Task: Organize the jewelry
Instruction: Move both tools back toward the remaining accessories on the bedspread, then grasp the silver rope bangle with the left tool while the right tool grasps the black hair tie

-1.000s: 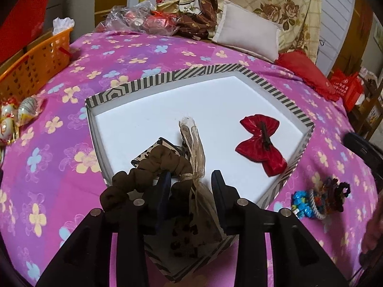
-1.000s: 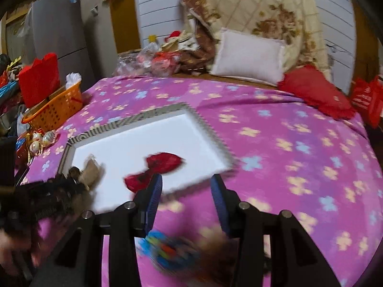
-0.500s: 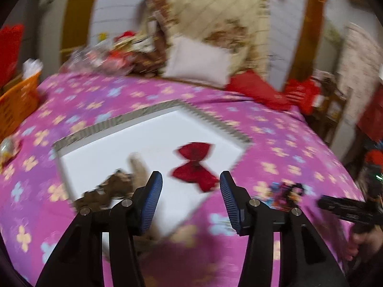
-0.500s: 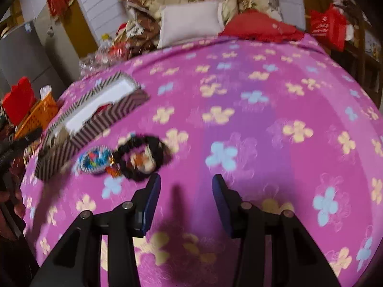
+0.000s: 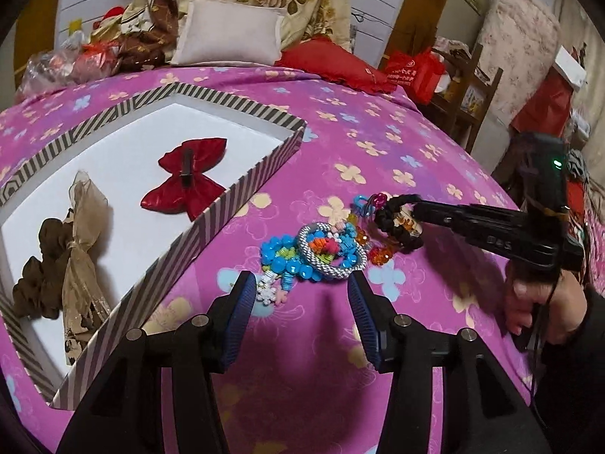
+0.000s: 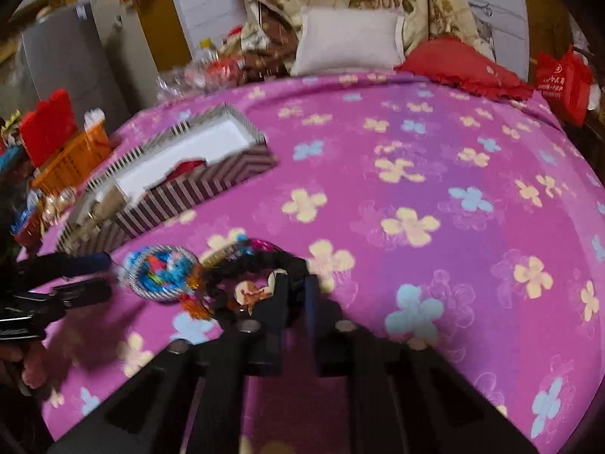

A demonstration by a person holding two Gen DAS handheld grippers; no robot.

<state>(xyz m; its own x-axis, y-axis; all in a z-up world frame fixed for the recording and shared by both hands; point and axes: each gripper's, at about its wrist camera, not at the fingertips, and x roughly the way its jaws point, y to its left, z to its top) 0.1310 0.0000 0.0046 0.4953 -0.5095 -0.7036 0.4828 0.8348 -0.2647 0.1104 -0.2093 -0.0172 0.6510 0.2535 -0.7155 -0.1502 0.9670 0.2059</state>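
A striped box (image 5: pixel 242 185) with a white floor holds a red bow (image 5: pixel 185 179) and a brown scrunchie with a gauze ribbon (image 5: pixel 60 261). On the pink bedspread beside it lies a pile of hair ties: a blue beaded one (image 5: pixel 287 263), a silver ring (image 5: pixel 331 251) and a black beaded tie (image 5: pixel 399 227). My left gripper (image 5: pixel 302 314) is open and empty, just short of the pile. My right gripper (image 6: pixel 297 283) is shut on the black beaded tie (image 6: pixel 242 268); it also shows in the left wrist view (image 5: pixel 416 210).
An orange basket (image 6: pixel 72 155) stands at the bed's left edge. A white pillow (image 5: pixel 230 30), a red cushion (image 5: pixel 332 62) and plastic bags (image 5: pixel 56 66) lie at the head of the bed. A wooden chair (image 5: pixel 469 102) stands beside the bed on the right.
My left gripper let go of the brown scrunchie in the box and swung right to the hair-tie pile. My right gripper moved onto the pile and shut on the black beaded tie.
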